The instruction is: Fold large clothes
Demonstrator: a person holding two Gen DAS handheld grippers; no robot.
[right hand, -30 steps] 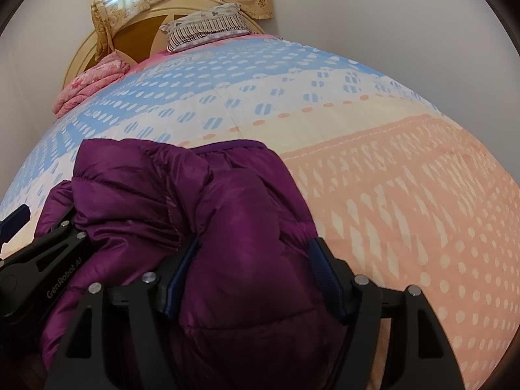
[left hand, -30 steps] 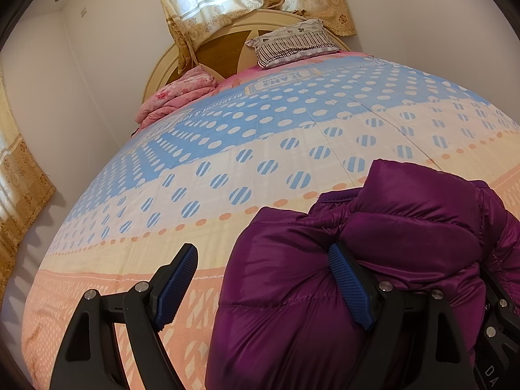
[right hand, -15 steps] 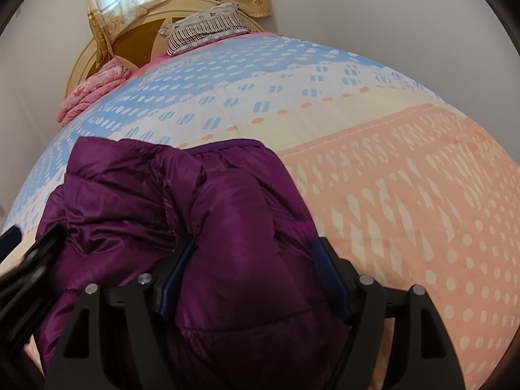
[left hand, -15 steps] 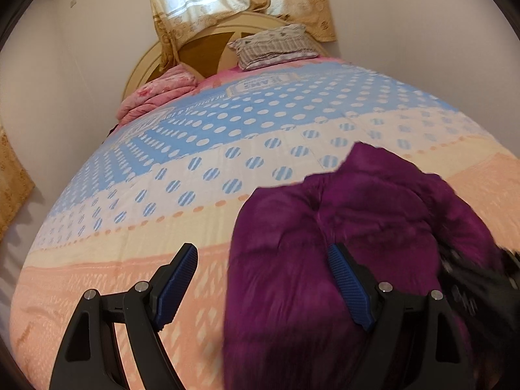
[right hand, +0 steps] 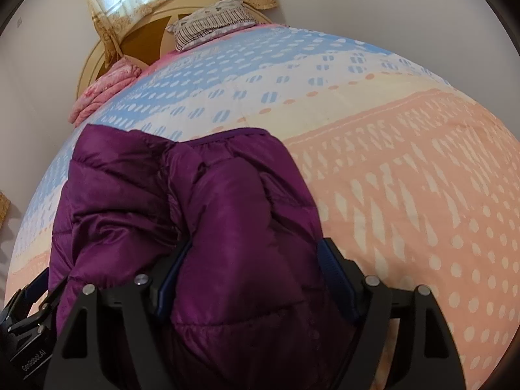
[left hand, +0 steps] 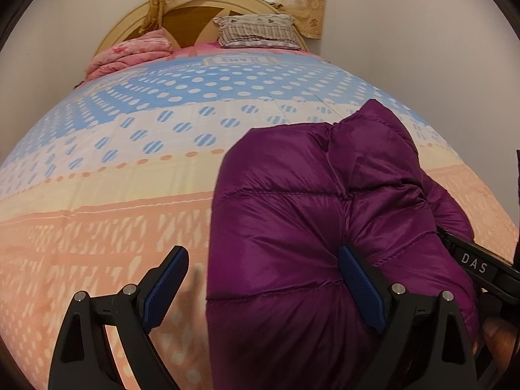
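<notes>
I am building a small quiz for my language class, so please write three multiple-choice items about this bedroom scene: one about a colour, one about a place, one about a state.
1. What colour is the jacket?
A) purple B) green C) white

2. Where is the striped pillow?
A) on the jacket B) by the headboard C) on the floor

3. How does the jacket lie?
A) spread flat, sleeves out B) folded into a puffy bundle C) rolled inside a blanket

Answers:
1 A: its shiny quilted fabric is purple in both views.
2 B: it lies right in front of the headboard, far from the jacket.
3 B: it sits compact and doubled over on the bedcover.
</notes>
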